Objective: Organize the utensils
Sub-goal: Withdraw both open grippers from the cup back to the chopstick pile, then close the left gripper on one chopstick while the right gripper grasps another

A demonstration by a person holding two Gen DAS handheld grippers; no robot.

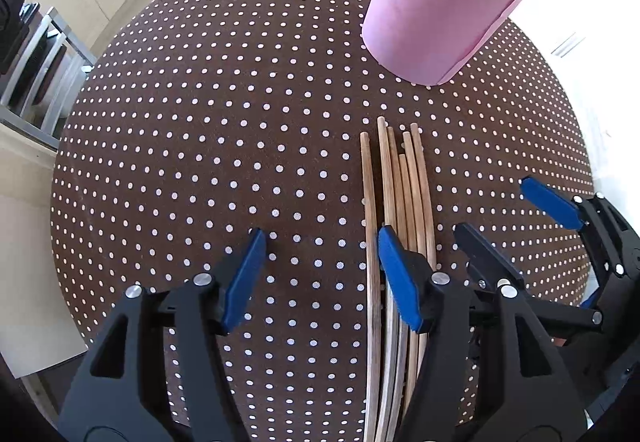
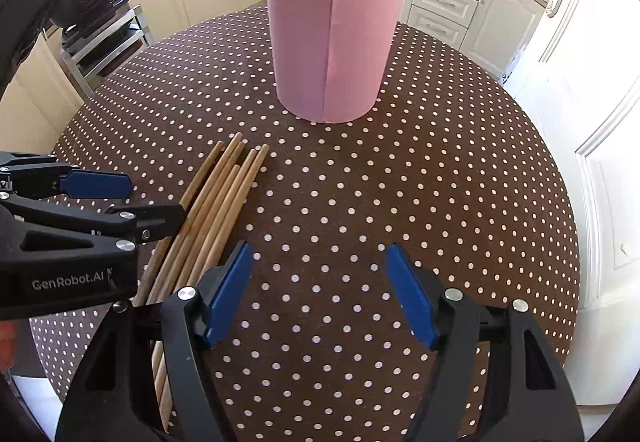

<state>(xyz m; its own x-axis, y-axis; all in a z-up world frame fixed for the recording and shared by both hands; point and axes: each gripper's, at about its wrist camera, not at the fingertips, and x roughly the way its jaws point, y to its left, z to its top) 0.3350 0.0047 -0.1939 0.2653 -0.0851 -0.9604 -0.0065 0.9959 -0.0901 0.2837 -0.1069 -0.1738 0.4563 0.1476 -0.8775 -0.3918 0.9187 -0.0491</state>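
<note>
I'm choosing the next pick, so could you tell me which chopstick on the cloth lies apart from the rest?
The leftmost chopstick in the left wrist view: a gap of cloth separates its tip from the bundle.

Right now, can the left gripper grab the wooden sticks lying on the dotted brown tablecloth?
Probably yes. The left gripper is open, right beside the bundle of wooden sticks, one blue finger already over them. Nothing blocks it; the right gripper stands off to the side, also open.

Six loose wooden chopsticks on the tablecloth, one pink holder, two open claws
</note>
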